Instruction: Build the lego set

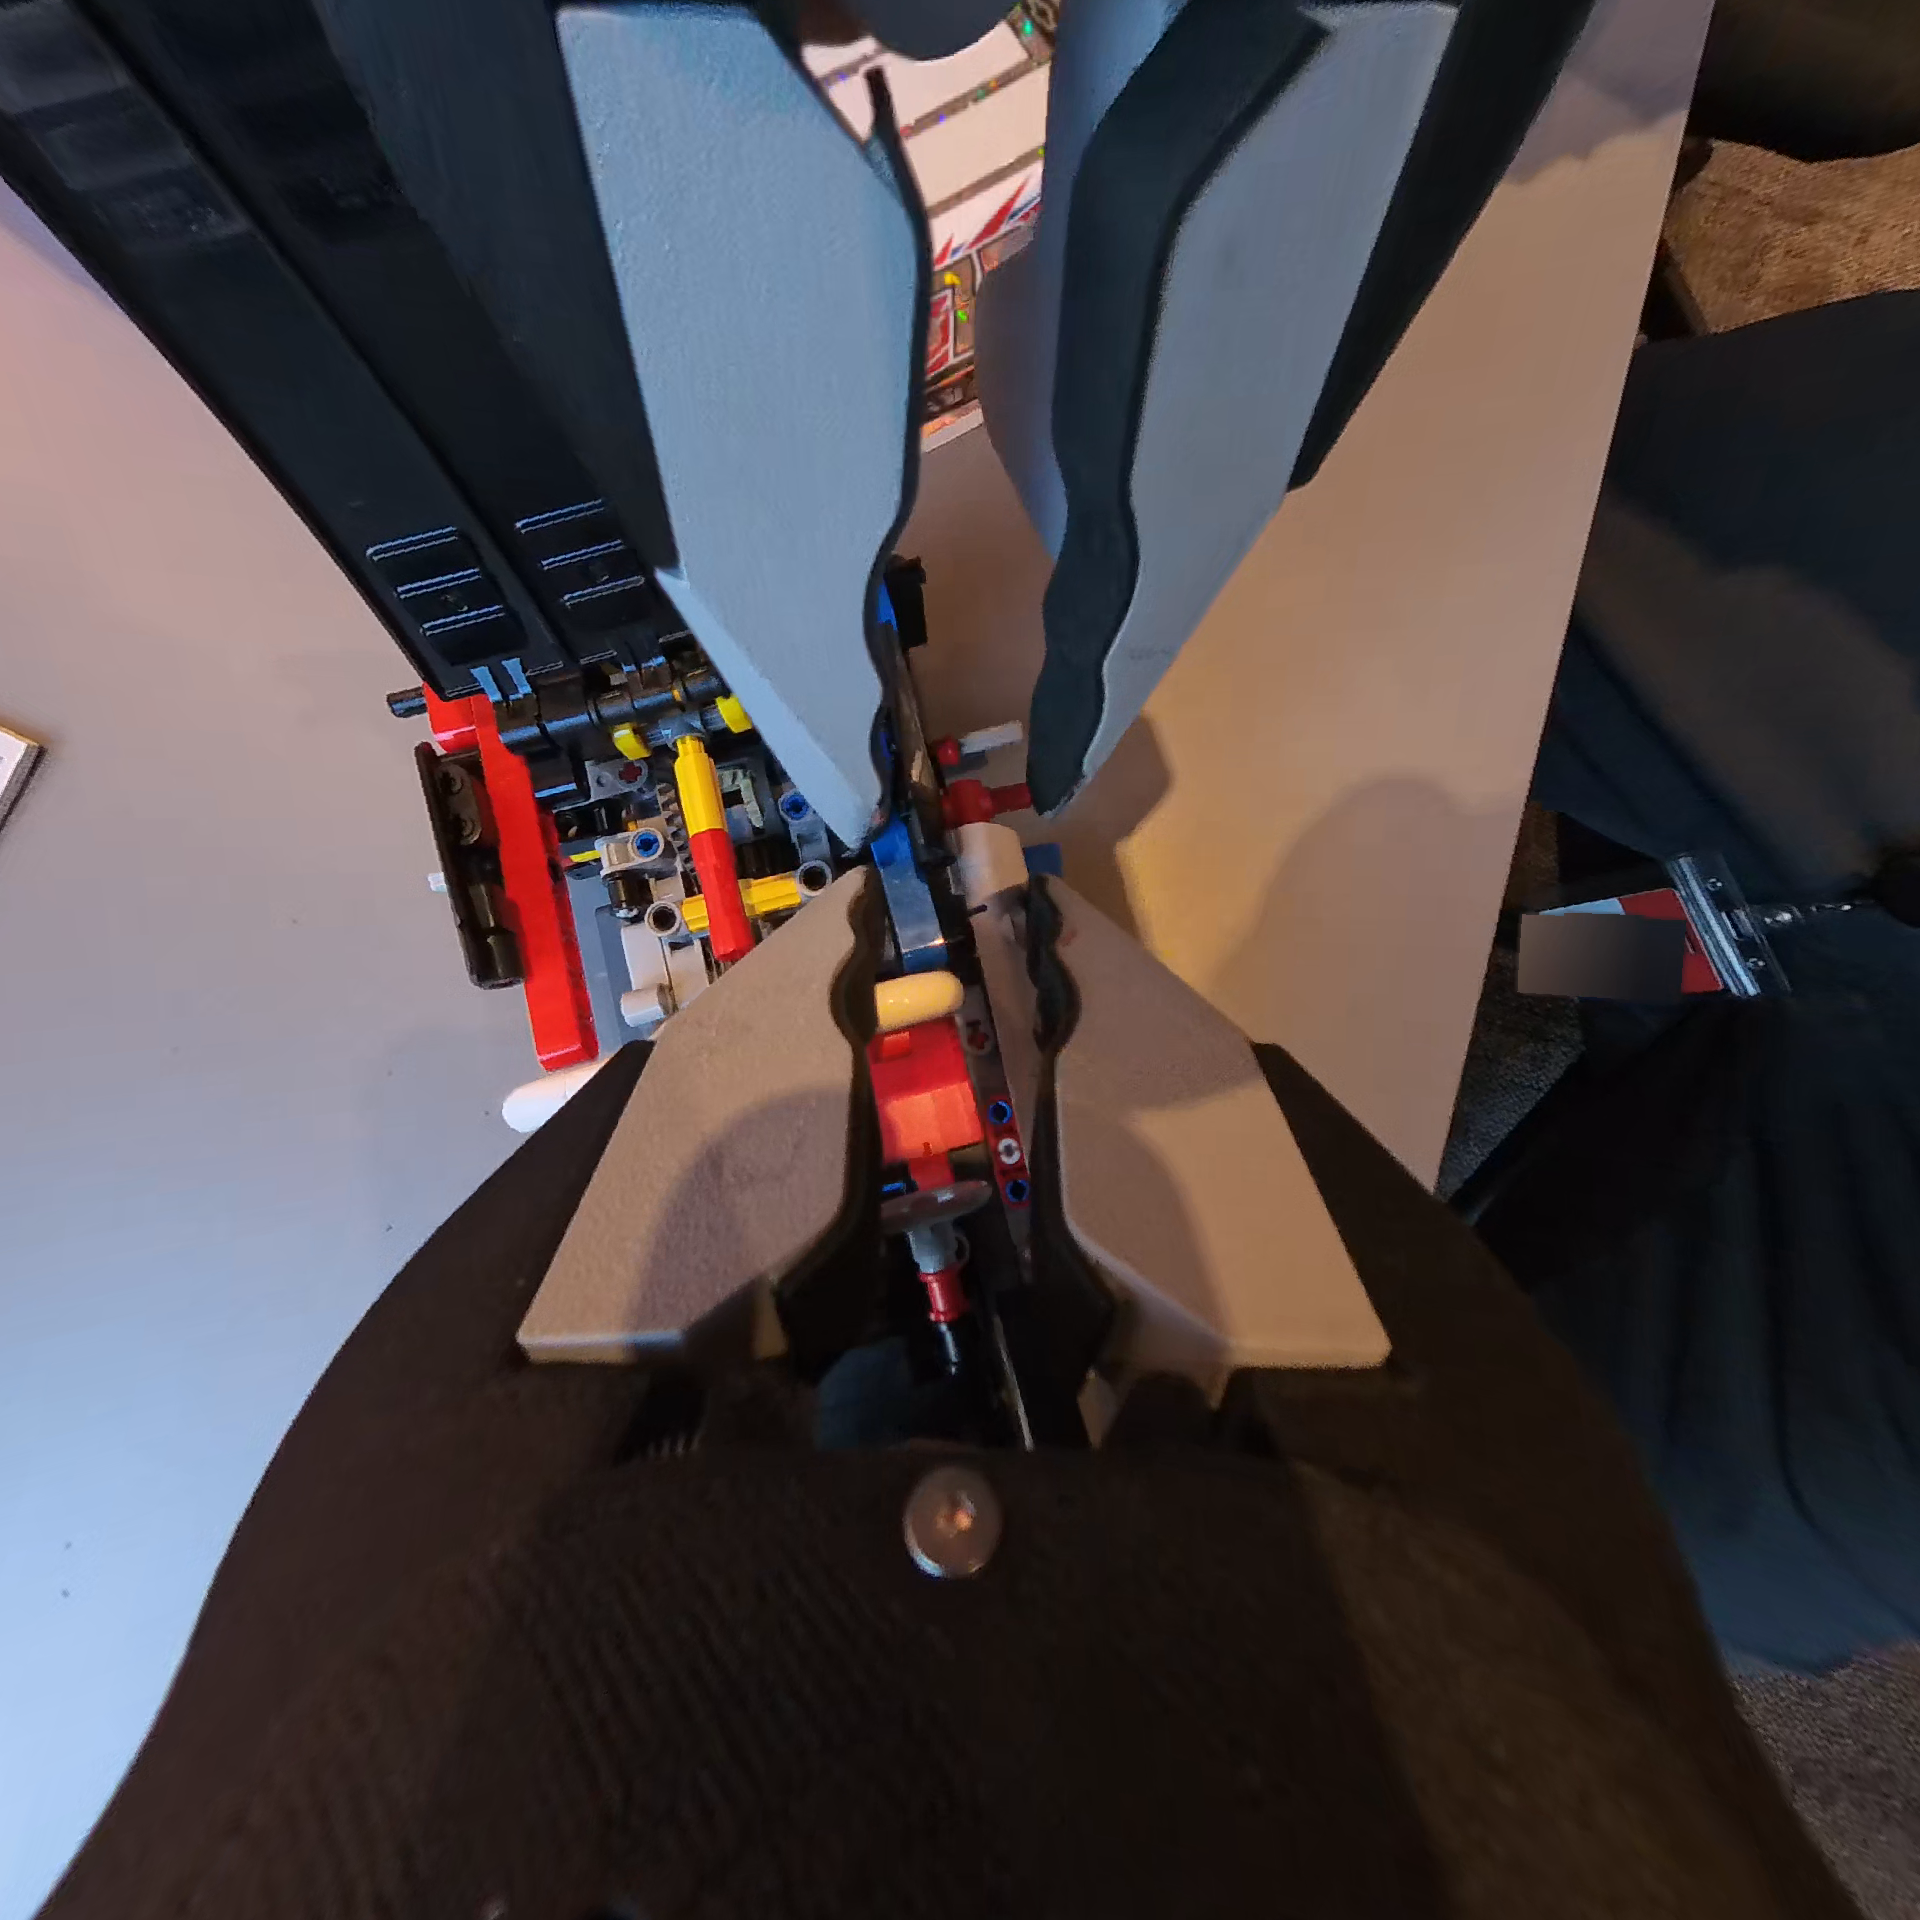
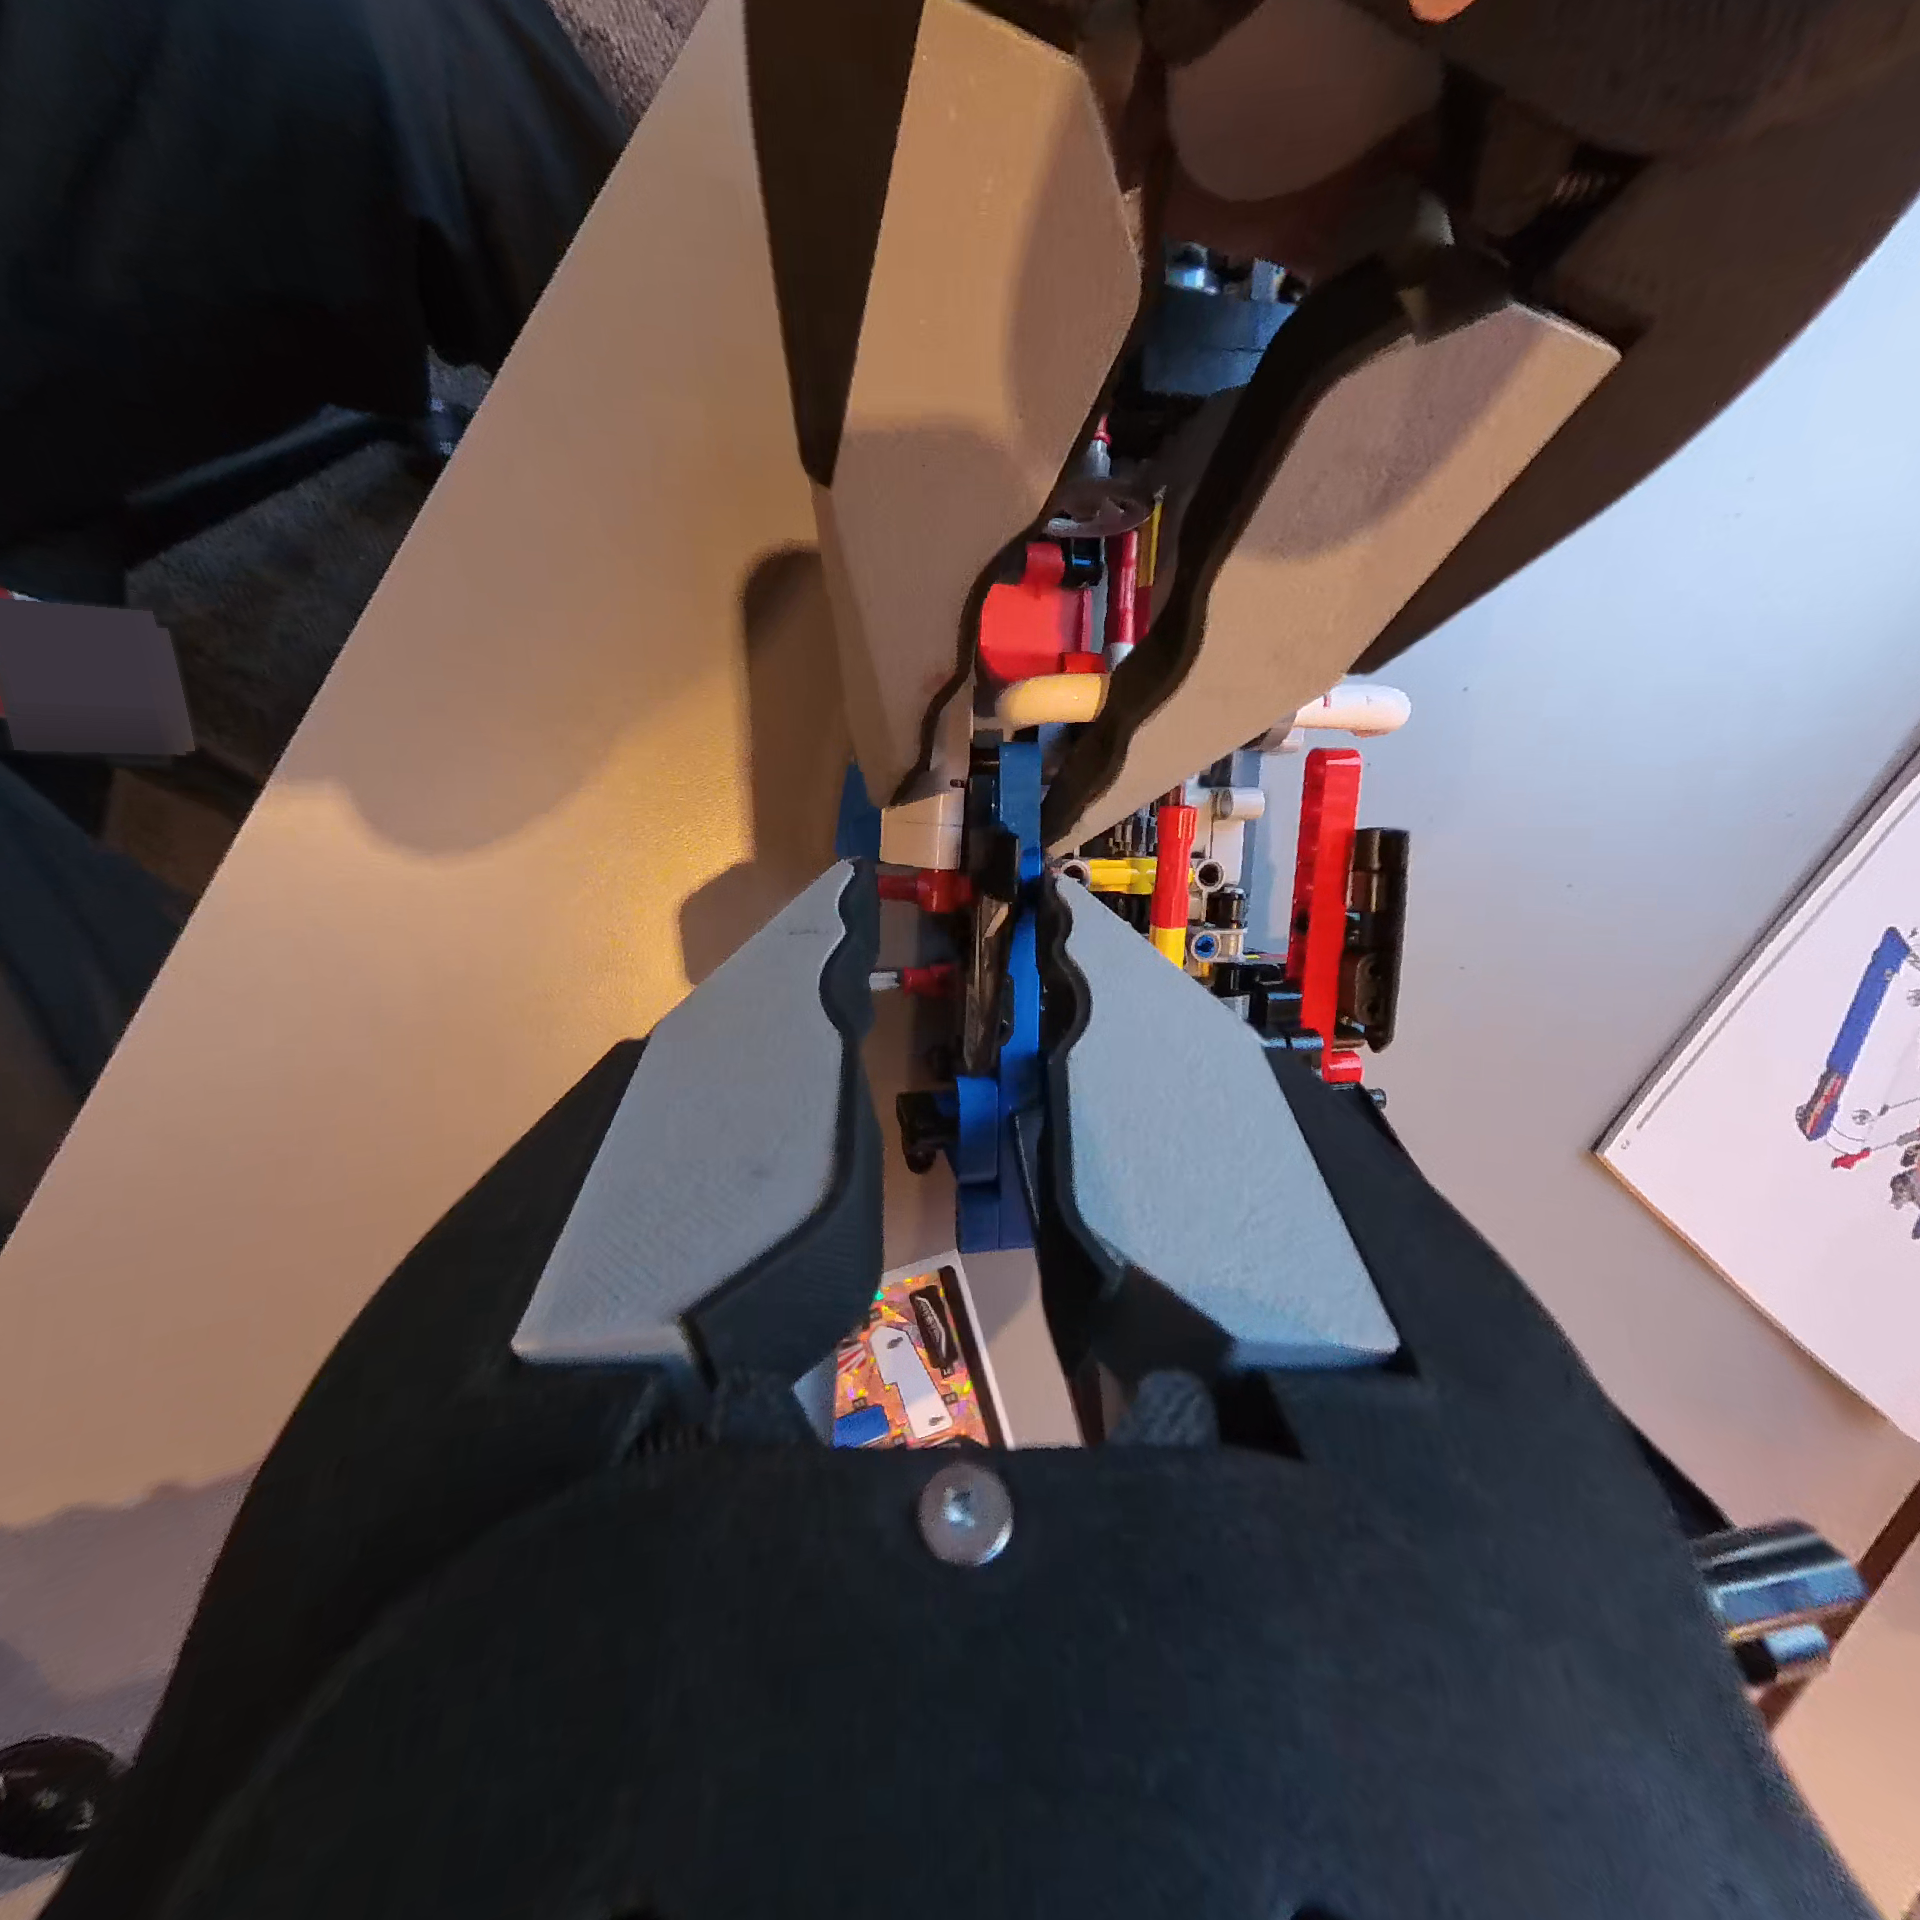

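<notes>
Both claws meet nose to nose over the half-built lego model (image 1: 665,831), which sits on the grey table (image 1: 208,987) near its edge.

Left claw (image 1: 951,914): jaws narrowed onto the near end of the model, with a red block (image 1: 920,1101) and a cream peg (image 1: 914,997) between them. Fingers look to touch the sides, so I judge it a steadying pinch.

Right claw (image 2: 956,894): jaws partly parted. One finger (image 2: 1143,1122) lies against a blue side beam (image 2: 1013,997); the other finger (image 2: 727,1091) stands clear, close to two red pins (image 2: 925,888) at 9 o'clock of the beam. Not gripping anything that I can confirm.

Step in hand, as judged: holding the model still while the right claw works on the blue beam or the pins beside it. Next move calls for a small, square press or pinch without twisting the frame.

Hard to make out: both claws cover the joint itself. The red beam (image 2: 1325,894) and yellow-red rod (image 2: 1169,883) lie at 3 o'clock. An instruction sheet (image 2: 1818,1091) is cut off at the right edge; a shiny printed sheet (image 2: 904,1371) shows only in a sliver.
</notes>
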The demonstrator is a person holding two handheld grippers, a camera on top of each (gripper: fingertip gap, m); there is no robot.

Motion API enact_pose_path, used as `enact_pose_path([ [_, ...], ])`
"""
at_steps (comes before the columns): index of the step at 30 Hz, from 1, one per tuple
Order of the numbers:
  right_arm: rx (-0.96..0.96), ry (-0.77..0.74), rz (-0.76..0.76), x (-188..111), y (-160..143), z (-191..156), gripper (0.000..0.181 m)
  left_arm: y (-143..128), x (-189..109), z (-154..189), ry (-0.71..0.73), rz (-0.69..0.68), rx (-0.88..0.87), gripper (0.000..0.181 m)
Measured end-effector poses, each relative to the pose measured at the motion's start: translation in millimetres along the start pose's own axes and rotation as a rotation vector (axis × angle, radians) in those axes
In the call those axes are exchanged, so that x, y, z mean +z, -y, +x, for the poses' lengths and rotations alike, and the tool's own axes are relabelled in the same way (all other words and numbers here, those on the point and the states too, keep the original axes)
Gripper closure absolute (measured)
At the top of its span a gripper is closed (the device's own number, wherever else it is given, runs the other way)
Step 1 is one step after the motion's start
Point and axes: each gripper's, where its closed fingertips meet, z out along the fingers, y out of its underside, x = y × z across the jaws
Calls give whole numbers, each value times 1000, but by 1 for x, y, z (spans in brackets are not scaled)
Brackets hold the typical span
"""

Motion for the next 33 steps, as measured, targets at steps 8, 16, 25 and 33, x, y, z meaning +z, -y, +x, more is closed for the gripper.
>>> enact_pose_path([
  [8, 11, -9, 2, 1, 0, 3, 155, 1, 0, -3, 8, -8, -54, 159],
  [16, -97, -92, 35, -4, 3, 12, 181, 9, 1, 4, -6, 19, -88, 162],
  [25, -136, -107, -52, -1, 12, 13, 181, 2, -1, 3, 16, -53, -44, 160],
  [33, 35, -230, 310, -50, 33, 2, 181, 0, -9, 7, -31, -13, -126, 137],
])
